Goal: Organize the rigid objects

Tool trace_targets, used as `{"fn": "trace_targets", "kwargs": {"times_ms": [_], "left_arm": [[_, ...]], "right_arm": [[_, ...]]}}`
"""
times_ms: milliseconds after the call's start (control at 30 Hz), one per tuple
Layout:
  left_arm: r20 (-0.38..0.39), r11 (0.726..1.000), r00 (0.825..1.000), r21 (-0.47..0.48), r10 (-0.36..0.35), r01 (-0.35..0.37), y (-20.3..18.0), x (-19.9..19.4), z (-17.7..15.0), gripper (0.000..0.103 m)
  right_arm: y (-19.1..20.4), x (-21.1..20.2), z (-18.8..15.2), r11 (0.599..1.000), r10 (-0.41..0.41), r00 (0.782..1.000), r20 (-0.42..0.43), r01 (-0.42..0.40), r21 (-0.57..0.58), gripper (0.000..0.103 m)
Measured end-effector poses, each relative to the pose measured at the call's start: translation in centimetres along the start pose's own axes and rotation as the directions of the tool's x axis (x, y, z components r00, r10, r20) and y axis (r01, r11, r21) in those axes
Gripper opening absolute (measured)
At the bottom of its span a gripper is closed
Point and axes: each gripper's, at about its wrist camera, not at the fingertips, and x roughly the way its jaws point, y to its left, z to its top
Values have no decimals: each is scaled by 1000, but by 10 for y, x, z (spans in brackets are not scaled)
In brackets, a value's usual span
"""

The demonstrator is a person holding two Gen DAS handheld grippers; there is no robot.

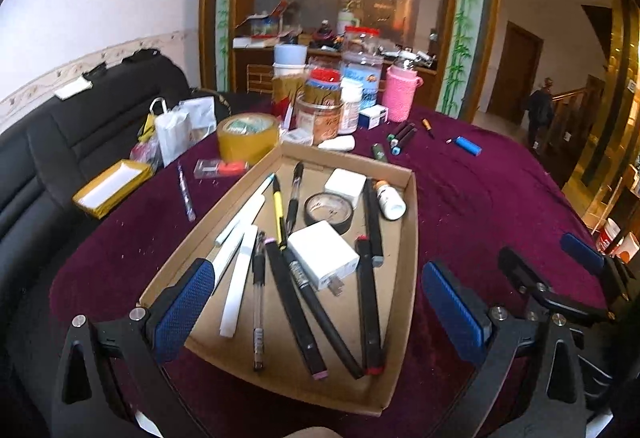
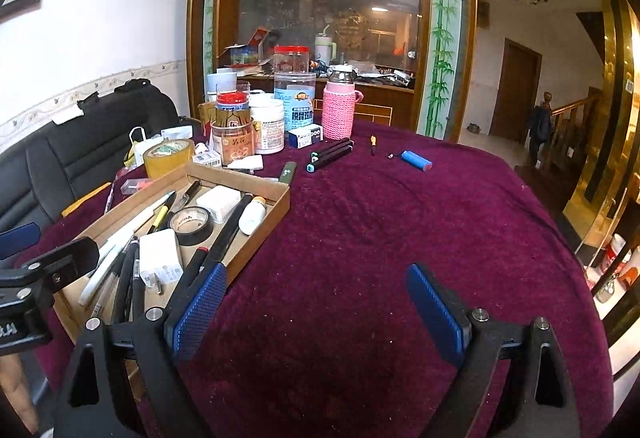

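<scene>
The left gripper (image 1: 316, 302) was spread wide and held nothing, its blue pads (image 1: 182, 312) hovering over the near end of the cardboard tray (image 1: 412, 238), which lay directly ahead of it. Between its fingers lay pens, black markers (image 1: 370, 302) and a white charger (image 1: 322, 254); farther ahead sat a roll of black tape (image 1: 329, 212). The right gripper (image 2: 316, 312) was likewise released and empty, poised level above the bare maroon surface (image 2: 400, 222), with the tray just to its left. Well ahead of it lay loose markers (image 2: 330, 154), a blue lighter (image 2: 416, 160) and a pink-sleeved bottle (image 2: 339, 110).
</scene>
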Motion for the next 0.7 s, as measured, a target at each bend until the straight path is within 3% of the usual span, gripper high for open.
{"fn": "trace_targets", "kwargs": {"times_ms": [400,533,700], "left_arm": [[-55,998,997,-33,52,-54,17,12,-8,103],[-130,996,990,-55,61,-69,23,20,-9,103],[-166,995,984,-73,59,-72,24,26,-12,103]], "right_arm": [[14,5,-5,999,-4,1000,-31,2,-41,94],[16,6,-6,999,-8,999,-38,6,-46,94],[16,7,-7,999,-11,999,-43,9,-44,94]]}}
